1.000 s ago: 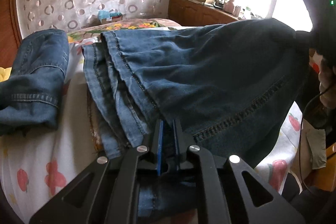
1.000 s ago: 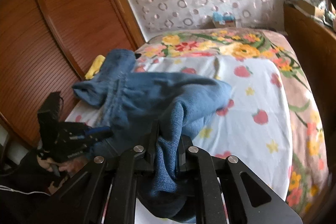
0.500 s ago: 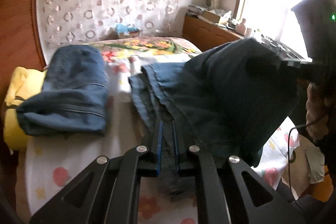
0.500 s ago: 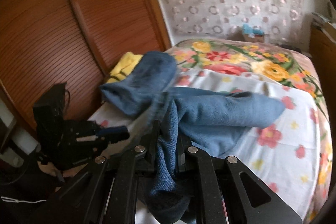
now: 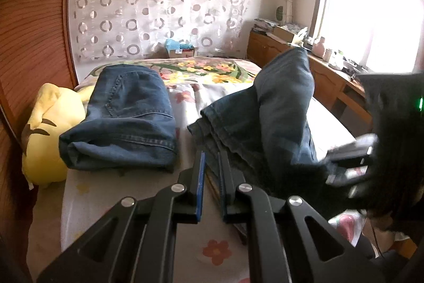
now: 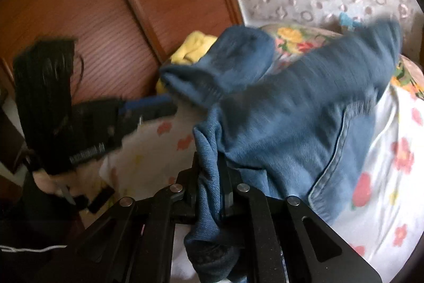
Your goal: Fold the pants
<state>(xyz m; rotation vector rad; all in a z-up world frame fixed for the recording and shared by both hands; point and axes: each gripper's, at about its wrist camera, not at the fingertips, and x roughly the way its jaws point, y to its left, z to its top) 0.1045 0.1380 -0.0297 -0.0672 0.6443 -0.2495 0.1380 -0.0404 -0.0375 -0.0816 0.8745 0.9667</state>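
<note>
Right claw (image 6: pixel 212 174) pinches the dark blue denim pants (image 6: pixel 291 118) above the bed — left claw (image 5: pixel 211 171) narrow, seemingly empty.

Blown-out window (image 5: pixel 376 17) glare at right; motion blur, dark fisheye corners.

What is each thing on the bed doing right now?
Jeans being folded: bunched, partly lifted off the bed.
Other jeans: folded, lying flat.
Yellow plush toy: lying beside the folded jeans.
Right gripper: clamped on denim.
Left gripper: shut; its grip on the jeans is unclear.
</note>
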